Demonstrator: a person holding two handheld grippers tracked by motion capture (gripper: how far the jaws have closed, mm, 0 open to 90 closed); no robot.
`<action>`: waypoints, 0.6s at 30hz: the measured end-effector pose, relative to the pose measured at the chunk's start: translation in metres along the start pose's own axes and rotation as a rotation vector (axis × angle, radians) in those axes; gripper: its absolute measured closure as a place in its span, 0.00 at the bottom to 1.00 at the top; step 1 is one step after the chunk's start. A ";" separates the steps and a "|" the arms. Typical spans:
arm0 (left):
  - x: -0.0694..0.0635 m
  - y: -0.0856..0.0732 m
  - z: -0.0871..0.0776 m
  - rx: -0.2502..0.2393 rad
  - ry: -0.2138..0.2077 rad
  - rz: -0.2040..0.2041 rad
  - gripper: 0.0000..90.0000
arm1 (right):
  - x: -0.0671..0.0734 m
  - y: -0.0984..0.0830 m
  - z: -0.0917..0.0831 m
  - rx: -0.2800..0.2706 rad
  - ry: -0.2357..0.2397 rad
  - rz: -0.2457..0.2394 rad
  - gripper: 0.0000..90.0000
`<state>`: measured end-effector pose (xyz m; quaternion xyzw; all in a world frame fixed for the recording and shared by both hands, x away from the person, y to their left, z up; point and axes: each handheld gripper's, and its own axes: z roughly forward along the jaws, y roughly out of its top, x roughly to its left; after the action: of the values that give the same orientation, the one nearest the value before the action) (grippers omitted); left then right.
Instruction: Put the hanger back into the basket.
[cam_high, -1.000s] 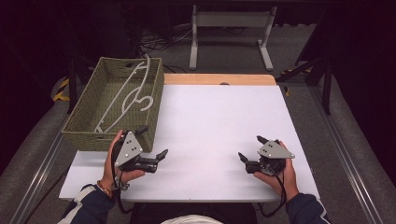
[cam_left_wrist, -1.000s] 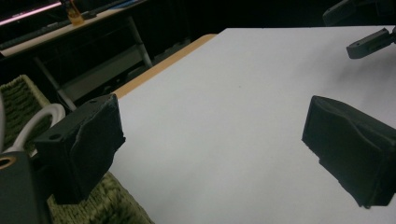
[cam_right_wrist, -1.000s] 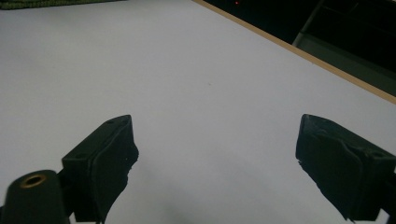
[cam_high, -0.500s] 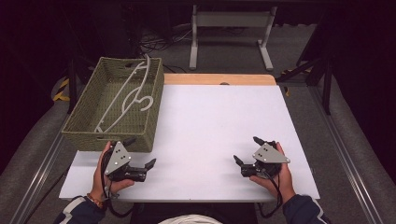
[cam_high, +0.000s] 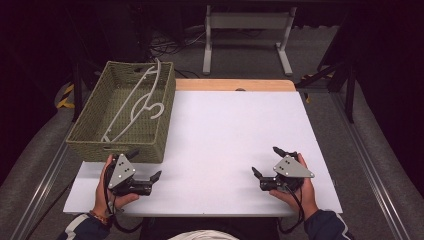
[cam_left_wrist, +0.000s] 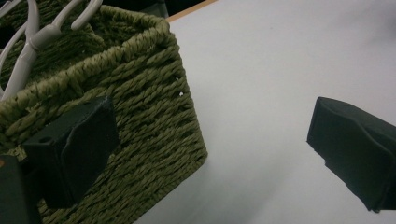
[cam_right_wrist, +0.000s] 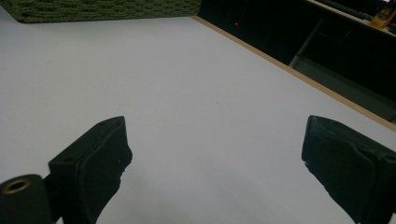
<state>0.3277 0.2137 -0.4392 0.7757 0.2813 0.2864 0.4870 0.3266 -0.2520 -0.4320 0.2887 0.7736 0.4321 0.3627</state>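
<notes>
While both hands rest at the table's (cam_high: 225, 135) near edge, left gripper (cam_high: 145, 166) spread beside the woven basket (cam_high: 150, 145), white hangers (cam_high: 135, 102) inside, right gripper (cam_high: 268, 161) spread over bare tabletop

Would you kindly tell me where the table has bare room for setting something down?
The white table is bare from the basket rightward to its right edge, and between the left claw and right claw. The far-left corner is crowded: the basket holds white hangers.

no text, label, brand, number or sign can be read on anything here.
</notes>
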 end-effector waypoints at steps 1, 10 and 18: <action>0.000 0.000 0.000 0.000 -0.005 -0.004 0.03 | 0.000 0.000 -0.001 -0.004 -0.004 0.004 0.09; 0.001 -0.002 -0.002 0.003 -0.011 -0.010 0.03 | 0.000 0.001 -0.003 0.005 -0.017 0.004 0.11; 0.001 -0.001 -0.002 -0.002 0.000 -0.026 0.03 | -0.002 0.000 -0.006 -0.012 -0.025 0.008 0.13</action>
<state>0.3268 0.2163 -0.4394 0.7716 0.2910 0.2802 0.4913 0.3231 -0.2562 -0.4295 0.2948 0.7654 0.4343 0.3723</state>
